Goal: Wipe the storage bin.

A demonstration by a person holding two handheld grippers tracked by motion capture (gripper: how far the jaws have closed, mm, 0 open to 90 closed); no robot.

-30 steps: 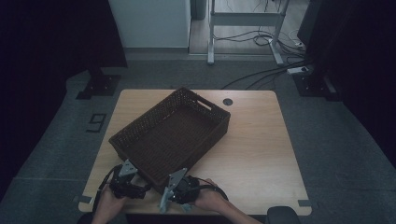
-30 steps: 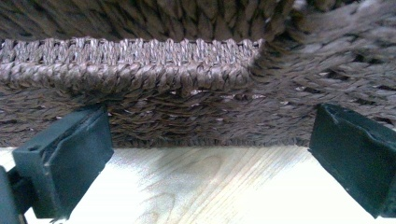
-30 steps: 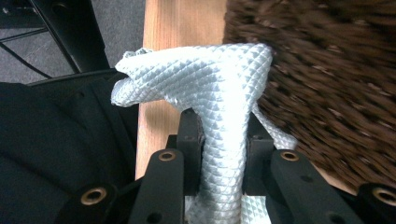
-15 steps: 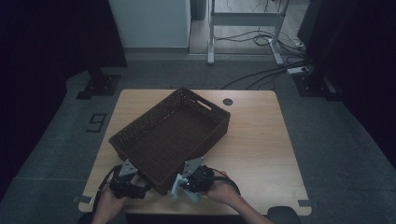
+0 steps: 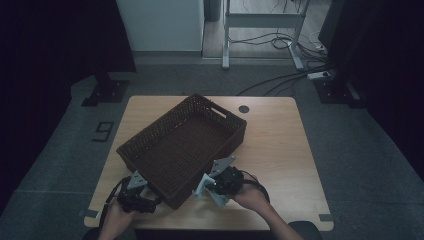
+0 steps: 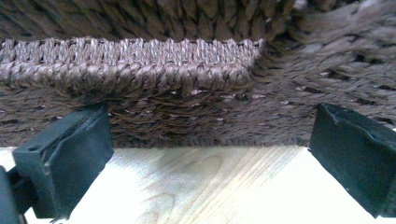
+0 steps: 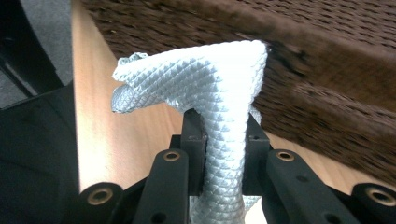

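Two grippers work the table's (image 5: pixel 280 150) near edge. Right gripper (image 7: pixel 223 135) at 5 o'clock — jaws pinched tight on a white woven cloth (image 7: pixel 219 88), beside the basket's (image 5: pixel 182 147) near corner. Left gripper (image 6: pixel 210 154) at 7 o'clock — jaws spread, holding nothing, facing the basket wall.

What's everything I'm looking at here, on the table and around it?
Basket: one, dark brown, woven, set at an angle on the table.
Table: one, light wood, middle of the floor.
Cloth: one, pale woven piece, pinched in the right hand-held gripper beside the basket wall.
Metal frame: one, pale grey, on the floor behind the table.
Cables: several, dark, on the floor at the back right.
Left hand-held gripper: one, black, jaws open, facing the basket's near corner.
Right hand-held gripper: one, black, shut on the cloth.
Hands: two, at the table's near edge.
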